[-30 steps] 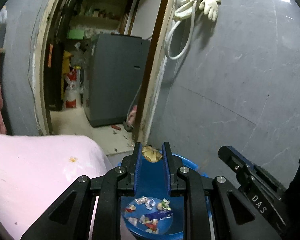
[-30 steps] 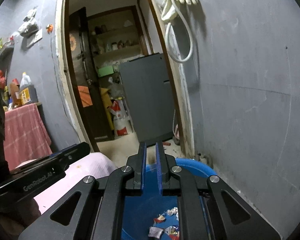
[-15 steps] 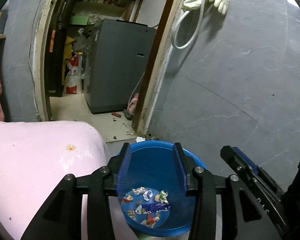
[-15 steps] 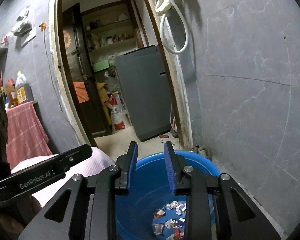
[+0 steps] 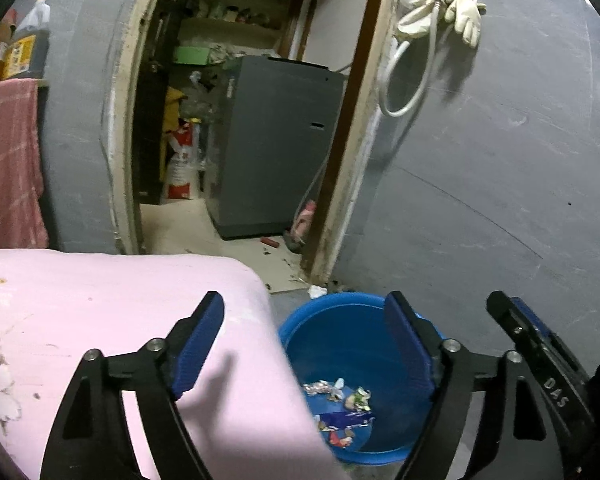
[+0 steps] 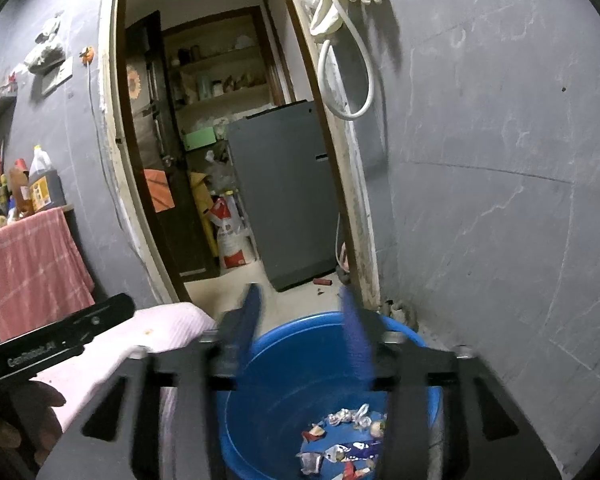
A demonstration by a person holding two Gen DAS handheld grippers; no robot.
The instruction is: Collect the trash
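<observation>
While both tools (image 5: 304, 344) (image 6: 300, 320) open empty, crumpled wrappers (image 6: 340, 440) litter the blue tub (image 6: 260, 400).

The bucket (image 5: 384, 452) looks like smooth blue plastic with a slight gloss. The wrappers (image 6: 342, 440) inside it are crinkled foil and shiny printed film. The pink sheet (image 5: 100, 312) is soft matt cloth, stained in places. The wall (image 5: 500, 160) is grey, matt and scuffed, with chalky streaks. The door frame (image 5: 122, 120) is chipped painted wood. The gloves (image 5: 466, 4) hanging on the wall look like pale rubber, and the hose (image 5: 404, 80) like smooth white plastic.
</observation>
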